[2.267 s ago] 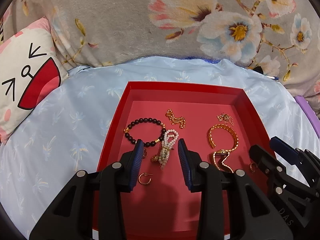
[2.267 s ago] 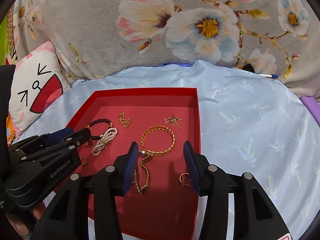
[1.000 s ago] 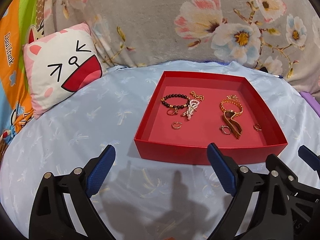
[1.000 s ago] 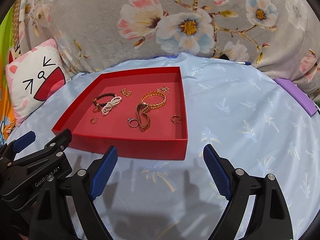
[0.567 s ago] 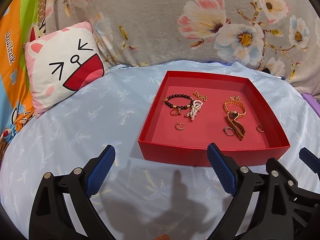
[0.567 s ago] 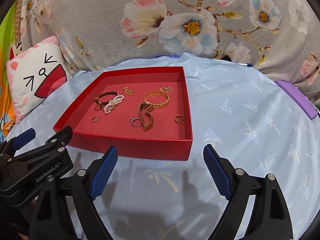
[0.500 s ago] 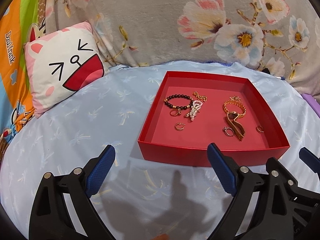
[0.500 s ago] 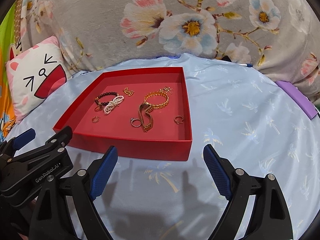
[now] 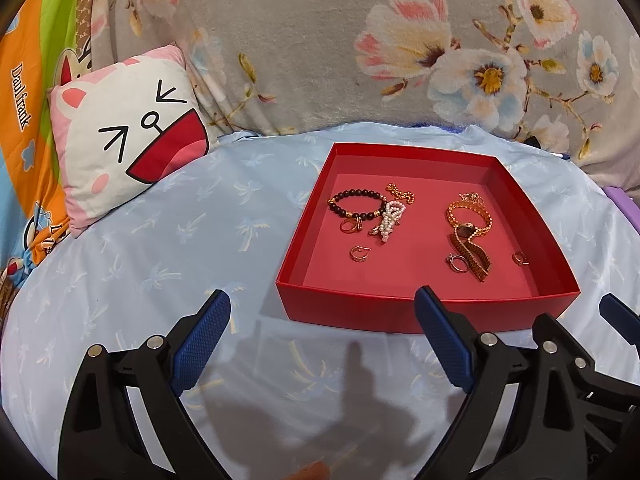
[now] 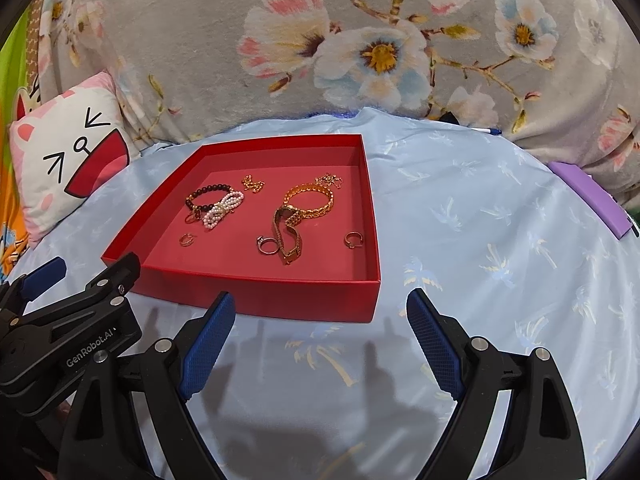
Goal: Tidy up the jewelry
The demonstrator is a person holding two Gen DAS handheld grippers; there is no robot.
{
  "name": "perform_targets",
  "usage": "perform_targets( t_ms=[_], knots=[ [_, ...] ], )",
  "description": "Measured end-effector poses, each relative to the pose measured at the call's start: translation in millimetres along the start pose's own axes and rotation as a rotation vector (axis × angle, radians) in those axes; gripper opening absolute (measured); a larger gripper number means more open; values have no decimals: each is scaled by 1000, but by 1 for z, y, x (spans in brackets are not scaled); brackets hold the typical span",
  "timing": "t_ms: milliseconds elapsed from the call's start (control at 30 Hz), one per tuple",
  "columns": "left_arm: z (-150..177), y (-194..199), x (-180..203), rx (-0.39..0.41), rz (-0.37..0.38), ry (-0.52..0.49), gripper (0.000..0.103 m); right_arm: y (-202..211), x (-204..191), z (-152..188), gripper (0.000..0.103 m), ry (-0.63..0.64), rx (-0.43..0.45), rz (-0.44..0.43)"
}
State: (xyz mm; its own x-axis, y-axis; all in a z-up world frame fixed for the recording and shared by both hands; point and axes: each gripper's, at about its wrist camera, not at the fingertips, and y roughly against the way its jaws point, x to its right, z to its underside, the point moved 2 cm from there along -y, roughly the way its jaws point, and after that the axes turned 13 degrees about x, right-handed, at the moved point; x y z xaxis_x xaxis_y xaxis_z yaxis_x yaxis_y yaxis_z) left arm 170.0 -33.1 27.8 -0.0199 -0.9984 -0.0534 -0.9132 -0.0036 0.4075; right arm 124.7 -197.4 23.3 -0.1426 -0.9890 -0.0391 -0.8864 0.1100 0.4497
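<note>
Jewelry (image 9: 468, 226) is lying in the red tray (image 9: 424, 312) on the bed — both tools, left tool (image 9: 322, 338) and right tool (image 10: 316, 338), are hanging wide apart, empty. Chains risk tangling — pieces are overlapping.

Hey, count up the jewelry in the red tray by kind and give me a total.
Bracelets: 3
Watch: 1
Loose chains: 2
Small rings or hoops: 4
Total: 10

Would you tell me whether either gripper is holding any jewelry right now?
Neither: the left gripper and right gripper are open and empty, short of the red tray.
</note>
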Motion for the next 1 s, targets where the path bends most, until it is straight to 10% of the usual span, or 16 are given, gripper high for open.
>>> perform_targets(
  t_ms=[1000],
  knots=[
    [1, 1, 2, -12, 6, -5, 91, 1, 0, 0, 86, 0, 4, 1]
  ],
)
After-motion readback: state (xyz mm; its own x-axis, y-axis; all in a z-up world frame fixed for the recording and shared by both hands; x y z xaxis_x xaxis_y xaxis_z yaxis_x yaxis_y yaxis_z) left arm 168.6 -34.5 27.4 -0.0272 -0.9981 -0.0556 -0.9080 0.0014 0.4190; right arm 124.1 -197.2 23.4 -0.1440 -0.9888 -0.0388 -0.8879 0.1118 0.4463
